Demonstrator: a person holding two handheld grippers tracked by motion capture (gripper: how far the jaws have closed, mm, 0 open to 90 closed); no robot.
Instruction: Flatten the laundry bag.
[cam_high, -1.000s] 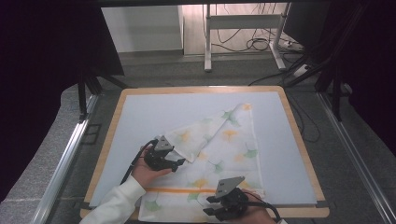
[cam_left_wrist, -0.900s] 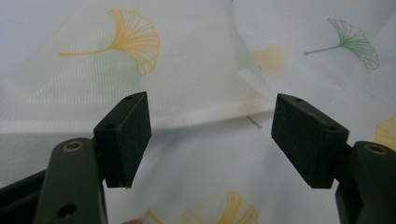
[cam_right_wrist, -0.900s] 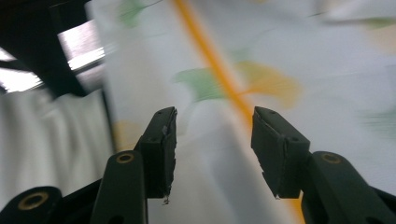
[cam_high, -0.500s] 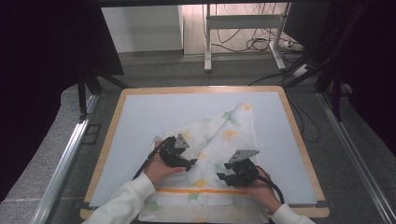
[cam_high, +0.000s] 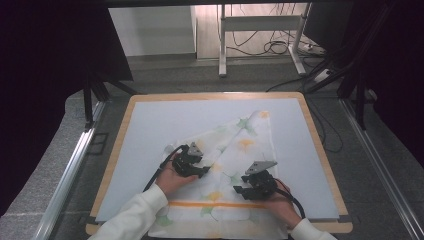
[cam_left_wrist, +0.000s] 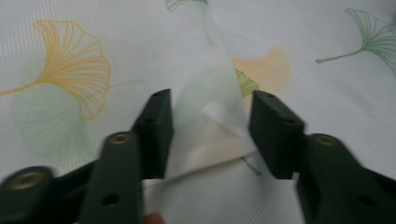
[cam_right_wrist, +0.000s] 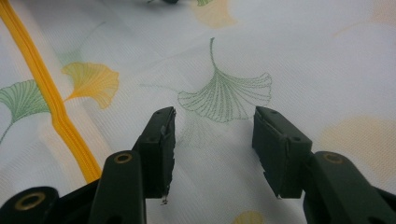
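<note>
A: Start at the left claw (cam_left_wrist: 210, 135). What is it doing?

B: Its jaws stand apart, though they have just been closing, and a folded corner of the cloth (cam_left_wrist: 205, 107) sits between them. The pads do not look pressed on it yet. From above, the left claw (cam_high: 192, 165) rests on the cloth's left edge, where a flap is turned over.

A: And the right claw (cam_right_wrist: 212, 140)?

B: Apart as well, with nothing clamped. It hovers low over flat fabric, a green leaf print just beyond its tips and an orange stripe (cam_right_wrist: 51, 107) to its left. In the high view the right claw (cam_high: 255, 185) sits near the cloth's near right part.

A: Why that arrangement?

B: I judge the left is set to pinch the loose corner while the right steadies or smooths the layer, for folding.

A: Where does the cloth lie?

B: On the pale worktop (cam_high: 150, 125), from the middle toward the near edge, its far corner pointing away from the person.

A: Any writing?

B: None that I can read; just ginkgo-leaf prints in orange and green.
</note>
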